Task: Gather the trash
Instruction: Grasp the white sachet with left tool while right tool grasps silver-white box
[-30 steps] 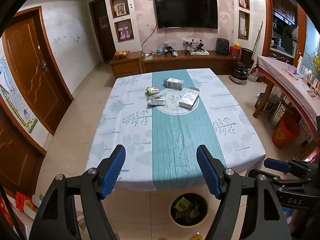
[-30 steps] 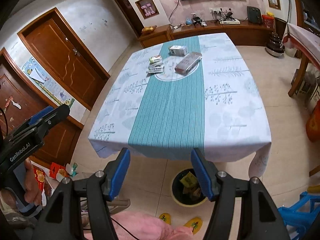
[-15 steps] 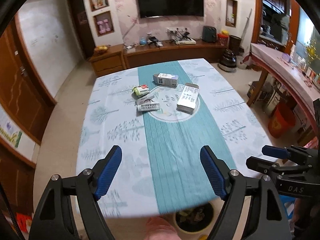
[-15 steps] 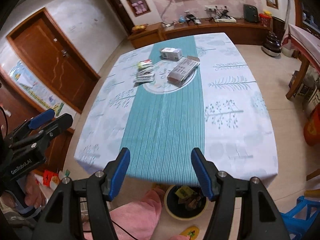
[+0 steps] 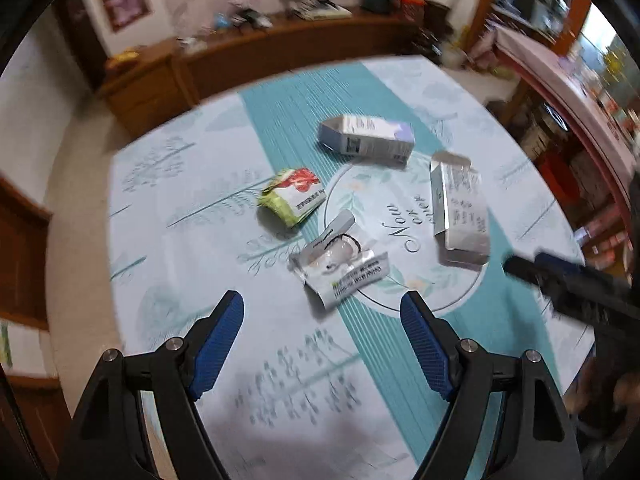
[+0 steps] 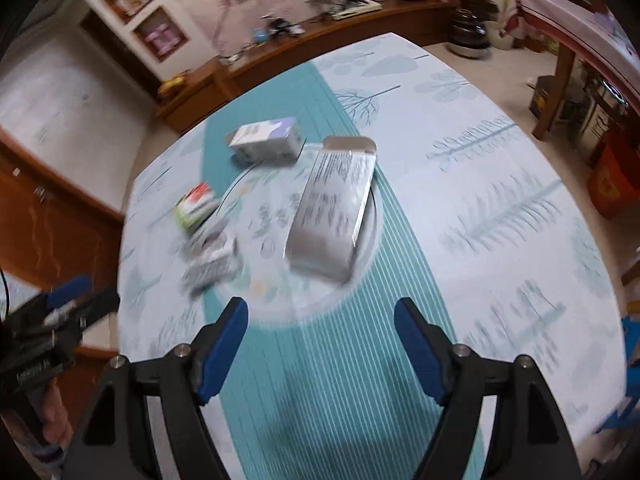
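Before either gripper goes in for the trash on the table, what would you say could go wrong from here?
1. The clear wrapper lies flat on the tablecloth; the left gripper, jaws open, might pinch cloth and drag everything.
2. The silver box looks open-ended and light, so the right gripper may crush it or let it slip.
3. Both views are blurred from motion, so aim may be off.
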The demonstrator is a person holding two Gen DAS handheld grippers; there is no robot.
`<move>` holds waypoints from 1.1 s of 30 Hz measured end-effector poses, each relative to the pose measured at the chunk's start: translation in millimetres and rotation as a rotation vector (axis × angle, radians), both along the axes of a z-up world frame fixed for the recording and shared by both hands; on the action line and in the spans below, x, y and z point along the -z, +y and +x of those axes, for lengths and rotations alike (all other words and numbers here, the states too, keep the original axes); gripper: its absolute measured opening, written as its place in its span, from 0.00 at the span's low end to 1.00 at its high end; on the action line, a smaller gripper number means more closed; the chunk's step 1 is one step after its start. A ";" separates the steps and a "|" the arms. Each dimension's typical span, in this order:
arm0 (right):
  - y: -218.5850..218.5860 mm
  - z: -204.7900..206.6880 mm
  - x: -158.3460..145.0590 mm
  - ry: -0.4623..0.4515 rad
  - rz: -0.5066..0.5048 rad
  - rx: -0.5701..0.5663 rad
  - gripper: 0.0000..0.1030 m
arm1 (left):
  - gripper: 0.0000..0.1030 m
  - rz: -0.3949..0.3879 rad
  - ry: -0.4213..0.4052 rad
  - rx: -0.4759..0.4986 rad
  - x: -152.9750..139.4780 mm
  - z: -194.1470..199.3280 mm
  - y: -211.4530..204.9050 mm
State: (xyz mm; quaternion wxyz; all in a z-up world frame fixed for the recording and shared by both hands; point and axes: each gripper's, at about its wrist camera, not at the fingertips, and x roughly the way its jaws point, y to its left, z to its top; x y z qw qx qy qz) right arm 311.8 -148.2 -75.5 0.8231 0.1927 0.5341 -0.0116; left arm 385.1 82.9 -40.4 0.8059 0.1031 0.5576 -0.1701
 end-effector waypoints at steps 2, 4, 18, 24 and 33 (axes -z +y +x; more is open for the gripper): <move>1.0 23.1 12.8 0.023 -0.019 0.039 0.74 | 0.77 0.018 0.043 0.076 16.7 15.1 -3.9; 1.5 43.3 23.0 0.037 -0.036 0.072 0.74 | 0.77 0.037 0.049 0.147 28.8 24.0 -9.1; 19.1 82.0 58.4 0.098 -0.224 0.070 0.61 | 0.77 0.176 0.095 0.377 82.9 56.4 -50.7; 15.4 65.6 56.8 0.088 -0.212 0.060 0.60 | 0.77 0.225 0.139 0.416 101.2 63.7 -65.1; 9.6 37.2 55.5 0.076 -0.153 0.076 0.60 | 0.18 0.168 0.188 0.342 100.7 80.3 -73.4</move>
